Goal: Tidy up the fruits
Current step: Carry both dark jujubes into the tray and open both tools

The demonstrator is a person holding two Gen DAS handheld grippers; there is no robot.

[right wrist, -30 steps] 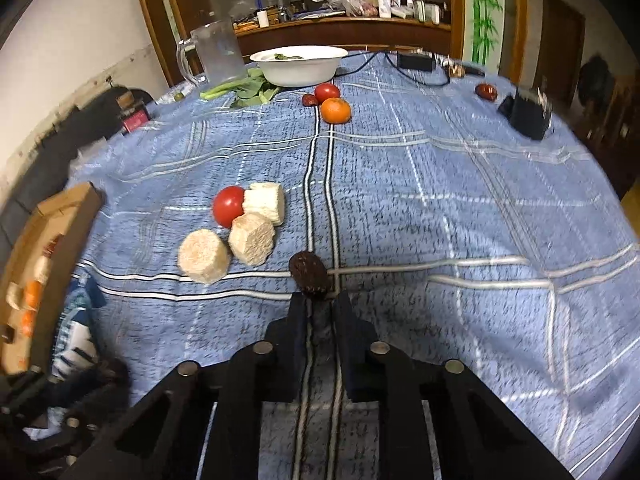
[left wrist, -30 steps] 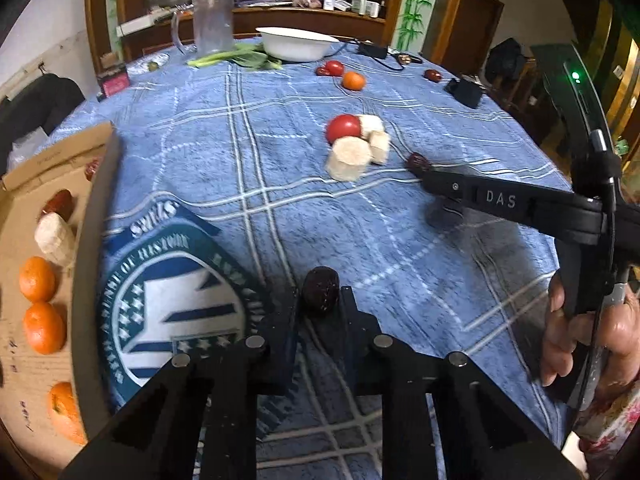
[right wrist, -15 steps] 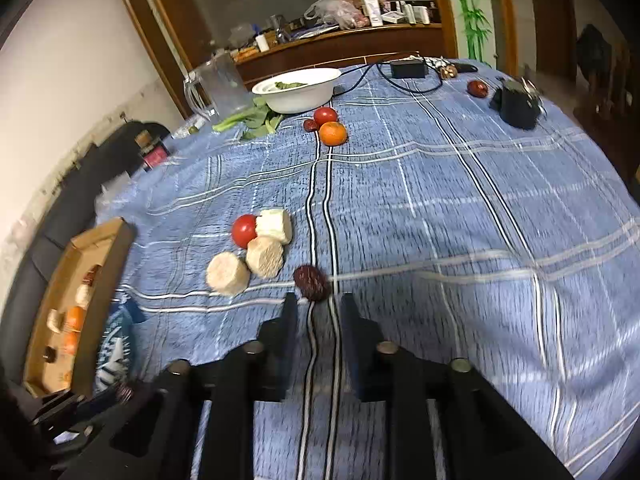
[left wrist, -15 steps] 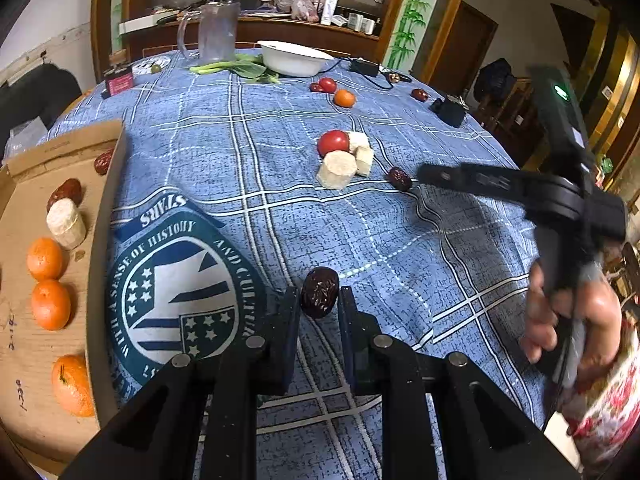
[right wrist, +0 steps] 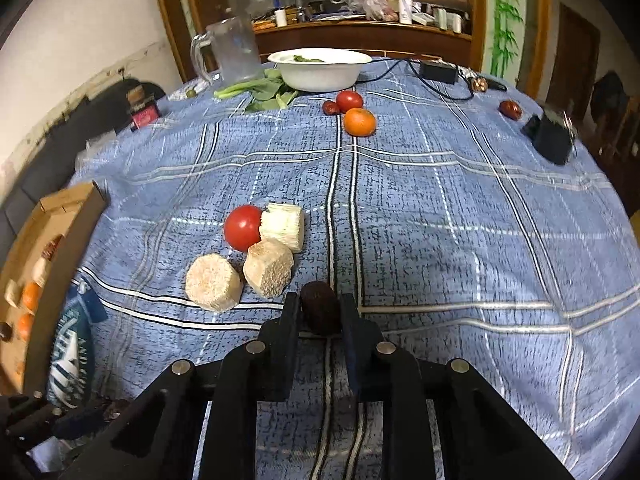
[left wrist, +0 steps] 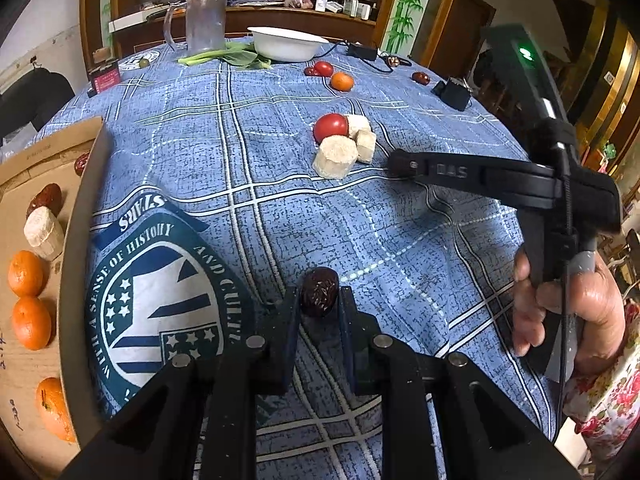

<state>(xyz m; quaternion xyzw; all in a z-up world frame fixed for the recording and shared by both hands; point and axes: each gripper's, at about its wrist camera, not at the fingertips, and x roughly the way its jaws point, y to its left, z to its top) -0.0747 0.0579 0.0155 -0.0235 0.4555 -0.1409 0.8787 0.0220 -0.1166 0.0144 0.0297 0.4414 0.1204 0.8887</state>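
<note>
Now, both claws busy:
Left gripper [left wrist: 319, 300]: clamped on a dark date [left wrist: 319, 291], held above the blue cloth [left wrist: 280, 152].
Right gripper [right wrist: 320, 308]: jaws have just closed, pinching a second date [right wrist: 320, 307] low over the cloth.
Nearby pile: tomato [right wrist: 243, 227] touching three pale chunks [right wrist: 214, 282], just left of the right gripper.
Box [left wrist: 76, 240]: far left, holding oranges [left wrist: 26, 273], dates and one pale chunk.
Far end: bowl [right wrist: 320, 68], orange [right wrist: 359, 121], jug [right wrist: 232, 50].
</note>
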